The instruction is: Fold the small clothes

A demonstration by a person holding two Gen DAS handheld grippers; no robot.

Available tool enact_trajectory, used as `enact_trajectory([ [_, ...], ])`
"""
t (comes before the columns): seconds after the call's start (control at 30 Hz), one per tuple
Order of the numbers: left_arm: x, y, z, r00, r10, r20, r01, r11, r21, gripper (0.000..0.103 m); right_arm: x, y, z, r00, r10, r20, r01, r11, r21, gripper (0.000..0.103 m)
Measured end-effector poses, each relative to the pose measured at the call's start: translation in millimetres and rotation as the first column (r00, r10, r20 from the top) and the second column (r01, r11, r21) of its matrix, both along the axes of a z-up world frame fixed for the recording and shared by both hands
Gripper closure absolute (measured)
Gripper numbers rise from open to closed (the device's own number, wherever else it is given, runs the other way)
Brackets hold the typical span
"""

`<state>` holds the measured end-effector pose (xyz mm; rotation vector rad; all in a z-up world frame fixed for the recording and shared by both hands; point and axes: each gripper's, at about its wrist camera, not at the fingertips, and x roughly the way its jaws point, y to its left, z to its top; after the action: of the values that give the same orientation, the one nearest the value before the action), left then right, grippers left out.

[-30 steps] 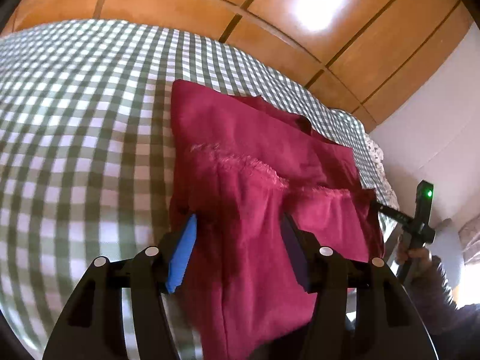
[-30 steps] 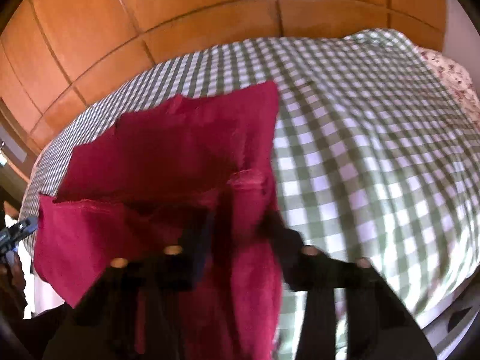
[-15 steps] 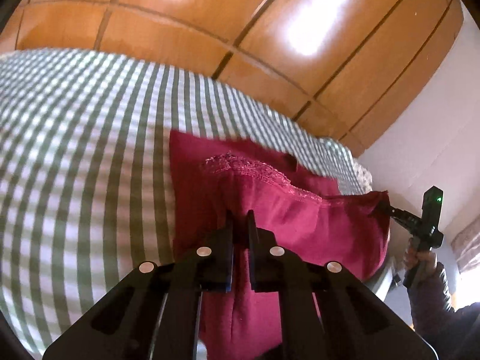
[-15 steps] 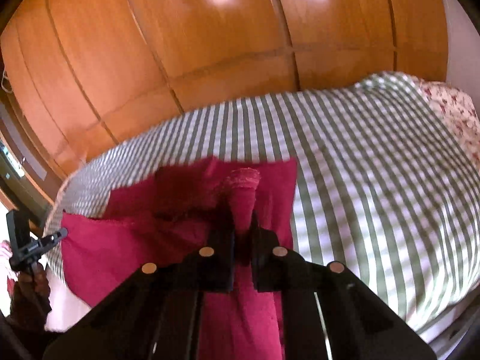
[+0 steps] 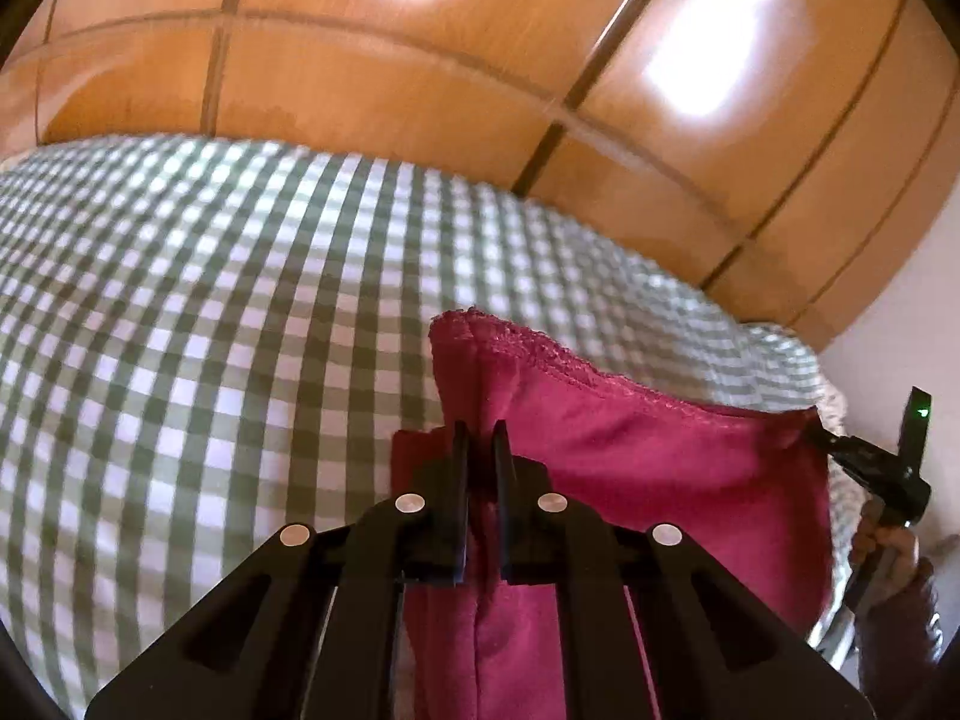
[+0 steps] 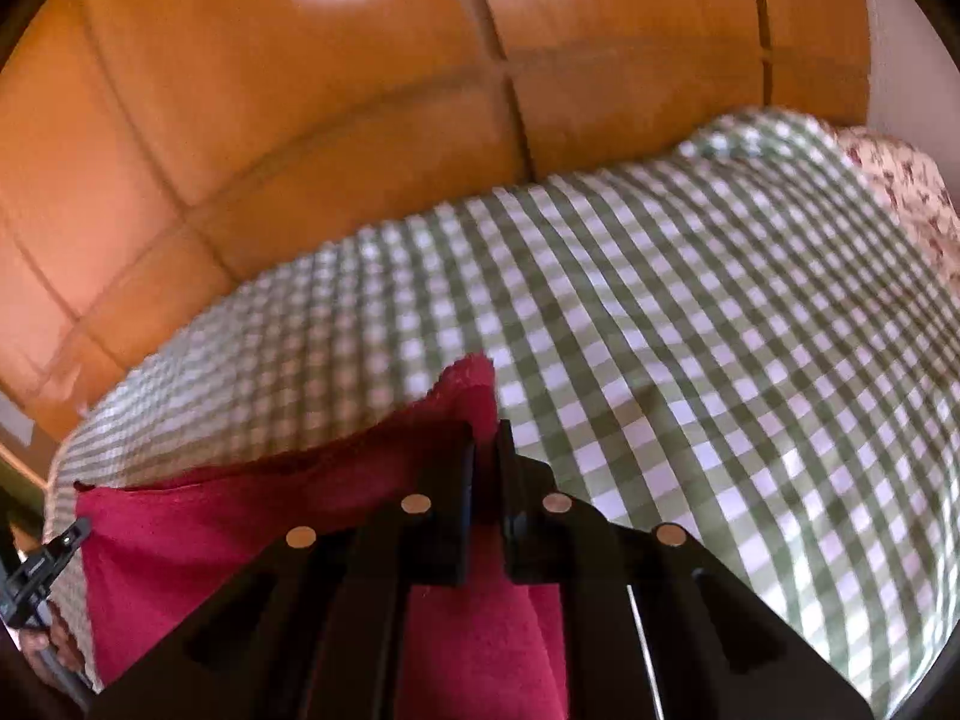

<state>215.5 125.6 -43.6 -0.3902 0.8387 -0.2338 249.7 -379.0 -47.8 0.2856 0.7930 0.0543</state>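
A dark red garment [image 5: 660, 468] with a lace-trimmed edge is held up between my two grippers above the bed. My left gripper [image 5: 480, 450] is shut on its left corner. My right gripper [image 6: 487, 450] is shut on its right corner, and the cloth [image 6: 240, 534] stretches away to the left there. The right gripper also shows at the far right of the left wrist view [image 5: 870, 462], and the left gripper at the far left of the right wrist view [image 6: 48, 558]. The lower part of the garment hangs behind my fingers.
A green and white checked bedspread [image 5: 210, 330] covers the bed below the garment; it also fills the right wrist view [image 6: 720, 330]. Wooden wardrobe panels [image 5: 420, 60] stand behind the bed. A floral pillow [image 6: 900, 186] lies at the far right.
Both grippers shut on the garment's near corners and lifted it off the bedspread. The cloth now hangs stretched between them, raised and carried forward over the bed.
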Motion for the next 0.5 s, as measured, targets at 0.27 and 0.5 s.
enact_trajectory([
  [0.27,17.8,-12.0,-27.7,0.994,0.055,-0.095,-0.044,0.993,0.11,0.08,17.8,-5.0,-42.7,0.997,-0.033,-0.068,0.031,0.999,-0.039,0.067],
  [0.5,-31.3,-23.0,13.6,0.996,0.063,0.07,-0.072,0.989,0.128,0.058,-37.9,17.0,4.4,0.995,0.059,0.075,-0.053,0.996,-0.075,0.044],
])
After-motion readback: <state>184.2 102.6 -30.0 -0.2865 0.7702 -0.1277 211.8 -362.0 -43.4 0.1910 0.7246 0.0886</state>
